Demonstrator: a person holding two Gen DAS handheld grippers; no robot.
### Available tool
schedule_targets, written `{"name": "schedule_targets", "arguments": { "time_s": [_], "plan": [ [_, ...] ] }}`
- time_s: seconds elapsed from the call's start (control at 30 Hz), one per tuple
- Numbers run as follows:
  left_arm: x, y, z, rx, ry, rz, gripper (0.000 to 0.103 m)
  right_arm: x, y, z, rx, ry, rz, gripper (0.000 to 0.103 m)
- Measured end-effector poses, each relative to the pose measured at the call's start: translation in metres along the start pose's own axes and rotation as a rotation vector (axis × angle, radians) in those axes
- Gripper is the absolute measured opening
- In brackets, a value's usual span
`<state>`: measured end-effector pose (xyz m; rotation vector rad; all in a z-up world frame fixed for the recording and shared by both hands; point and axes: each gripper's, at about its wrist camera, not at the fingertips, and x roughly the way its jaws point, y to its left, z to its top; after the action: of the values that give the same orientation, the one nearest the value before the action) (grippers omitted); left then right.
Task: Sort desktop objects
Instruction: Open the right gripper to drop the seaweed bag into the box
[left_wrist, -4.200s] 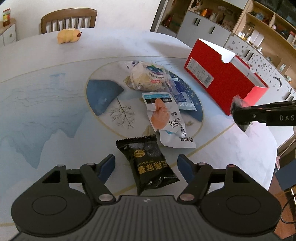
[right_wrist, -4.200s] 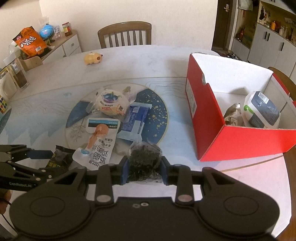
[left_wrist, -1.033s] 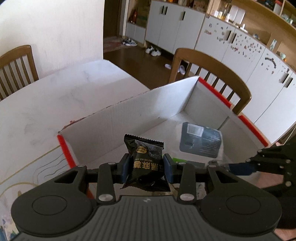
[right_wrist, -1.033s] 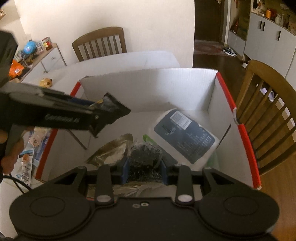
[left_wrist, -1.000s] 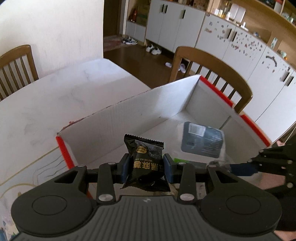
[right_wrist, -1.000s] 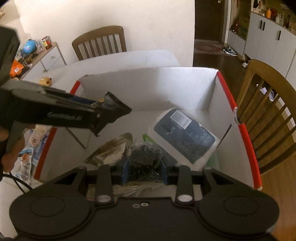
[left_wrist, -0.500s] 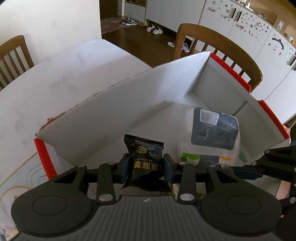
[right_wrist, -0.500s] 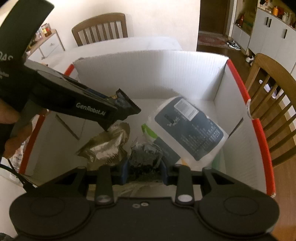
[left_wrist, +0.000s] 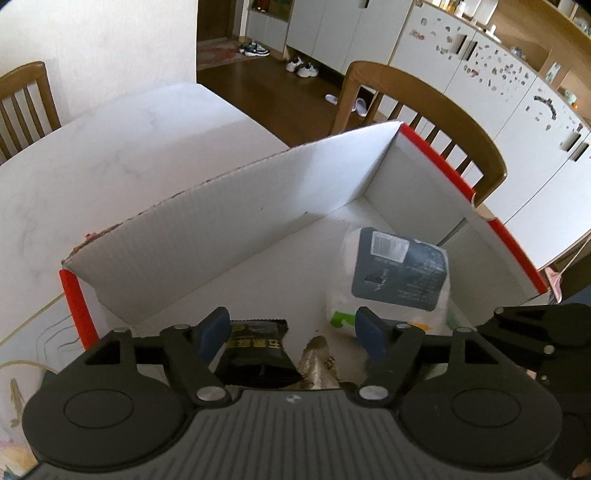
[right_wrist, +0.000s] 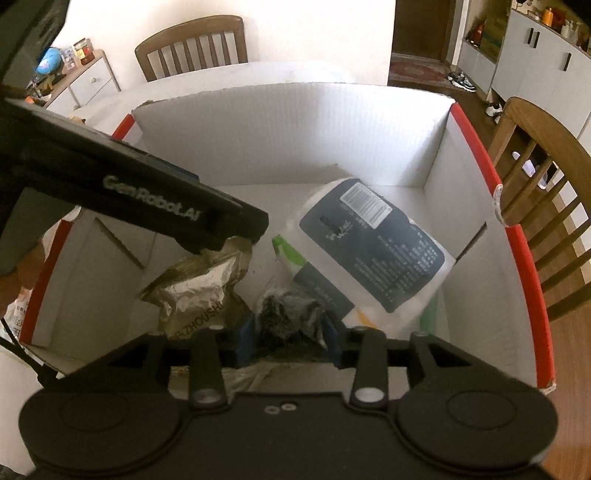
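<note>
Both grippers hang over the open red box (right_wrist: 476, 147) with white inner walls, which sits on the pale table (left_wrist: 110, 147). In the left wrist view the left gripper (left_wrist: 293, 334) has its jaws spread wide, the blue pads (left_wrist: 214, 328) well apart, and it grips nothing. The black snack packet (left_wrist: 255, 354) with gold lettering lies below, between the pads and nearer the left one; whether it touches that pad cannot be told, and its lower part is hidden behind the gripper body. Just to the right of the packet, a crumpled gold wrapper (left_wrist: 317, 362) pokes up from the box floor. In the right wrist view the right gripper (right_wrist: 288, 332) has its jaws drawn in close around a dark crinkled packet (right_wrist: 291, 310), which sits pinched between the two blue pads low inside the box. Beside it to the left lies the same gold and silver wrapper (right_wrist: 199, 284), and the tip of the left gripper (right_wrist: 236, 229) reaches in above that wrapper. To the right, a white pack with a dark grey label (right_wrist: 373, 243) and a barcode leans against the near right side of the box; it shows in the left wrist view too, on the far right of the box floor. Wooden chairs (left_wrist: 421, 110) stand around the table, and white cupboards (left_wrist: 498, 85) line the far wall.
</note>
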<state>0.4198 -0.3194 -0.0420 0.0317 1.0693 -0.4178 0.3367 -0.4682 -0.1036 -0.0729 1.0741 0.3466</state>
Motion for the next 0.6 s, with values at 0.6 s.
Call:
{"name": "schedule_targets", "arguments": {
  "time_s": [0.6],
  "plan": [
    [-0.054,-0.001,-0.019,-0.065,-0.128,-0.054,0.081,-0.045,0.002,0.000,0.003,-0.075,0.017,0.063]
  ]
}}
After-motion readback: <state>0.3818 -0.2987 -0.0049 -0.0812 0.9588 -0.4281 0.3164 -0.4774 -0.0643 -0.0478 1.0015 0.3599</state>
